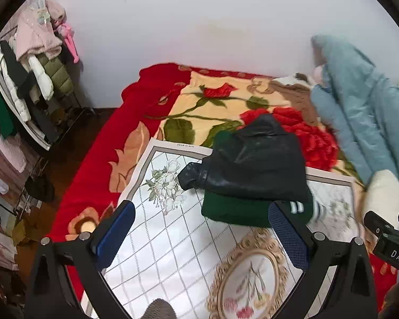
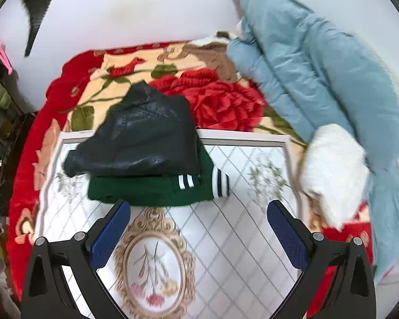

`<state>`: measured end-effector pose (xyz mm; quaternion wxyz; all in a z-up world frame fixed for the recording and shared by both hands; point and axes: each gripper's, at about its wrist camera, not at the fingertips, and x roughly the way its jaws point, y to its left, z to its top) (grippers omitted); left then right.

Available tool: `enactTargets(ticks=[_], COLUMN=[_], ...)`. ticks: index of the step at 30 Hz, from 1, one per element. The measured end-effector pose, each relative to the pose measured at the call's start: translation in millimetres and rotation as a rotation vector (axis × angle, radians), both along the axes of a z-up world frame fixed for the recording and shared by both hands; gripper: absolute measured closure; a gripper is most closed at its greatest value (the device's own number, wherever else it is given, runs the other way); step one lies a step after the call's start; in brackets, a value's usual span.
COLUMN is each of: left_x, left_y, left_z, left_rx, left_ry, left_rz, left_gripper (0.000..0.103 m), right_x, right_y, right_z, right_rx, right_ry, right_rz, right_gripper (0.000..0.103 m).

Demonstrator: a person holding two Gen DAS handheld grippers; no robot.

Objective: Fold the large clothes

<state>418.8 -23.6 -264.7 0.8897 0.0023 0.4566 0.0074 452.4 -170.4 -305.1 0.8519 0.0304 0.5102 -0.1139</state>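
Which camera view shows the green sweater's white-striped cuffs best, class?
The right wrist view: both striped cuffs of the green sweater lie unobstructed under the black jacket. In the left wrist view, a finger of the left gripper partly covers them.

Rose-blanketed bed [image 2: 53, 90] carries white cloth [image 2: 239, 212], folded clothes [image 2: 146, 159].

Even, bright light is filling both views; motion blur is smearing the blue quilted coat [image 2: 319, 79], and fisheye distortion is curving edges around it.
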Motion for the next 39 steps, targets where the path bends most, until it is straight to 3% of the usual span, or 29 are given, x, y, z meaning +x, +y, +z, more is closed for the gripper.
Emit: enactTargets(ticks=[7,11,20,27,39], left_x=[-69,-110,-177,-210,-243], left_y=[7,13,13,13,5], left_z=[86,132,205,233,245], left_rx=[-0.013,-0.015,-0.016,-0.023,-0.031], left_ry=[-0.044,-0.074,-0.161,-0.197,-0.213], left_rz=[-0.057,-0.051,-0.061,-0.046,-0.041], left_gripper=[0.001,0.001,0.001,0.001,0.001], right_x=[-106,-160,-259,-306,-348], right_y=[22,28,45,40,35], right_z=[124,183,285,328,354], right_rx=[-0.082,-0.081,-0.136,-0.132,-0.151], right_ry=[-0.094,-0.133,-0.251,-0.298,-0.335], right_rz=[-0.07,-0.093,-0.048,-0.033,0.002], right_gripper=[0.0,0.0,0.0,0.0,0.0])
